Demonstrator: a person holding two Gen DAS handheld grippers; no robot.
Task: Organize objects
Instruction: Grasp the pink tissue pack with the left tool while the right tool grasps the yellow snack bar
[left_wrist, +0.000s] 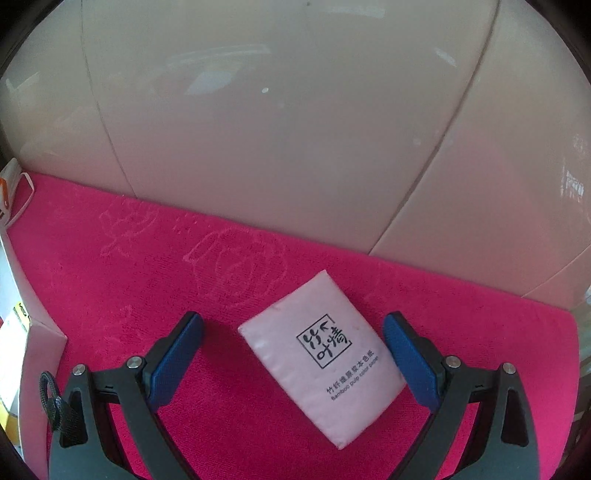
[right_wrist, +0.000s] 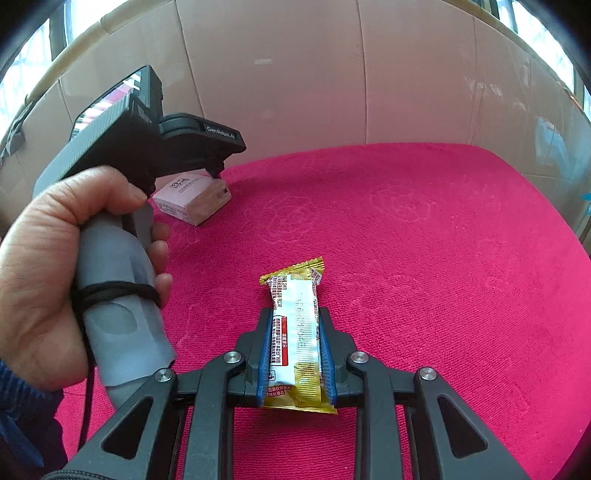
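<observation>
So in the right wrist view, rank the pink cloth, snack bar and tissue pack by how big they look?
1. Pink cloth, by far the largest.
2. Snack bar, held in the right hand-held gripper.
3. Tissue pack.
The bar sits much nearer the camera, so its lead over the pack is unsure.

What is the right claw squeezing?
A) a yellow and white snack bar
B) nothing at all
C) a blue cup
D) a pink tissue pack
A: in the right wrist view the right claw is shut on the yellow and white snack bar, its blue pads pressed against both sides of the wrapper, while the pink tissue pack lies apart on the red cloth.
</observation>
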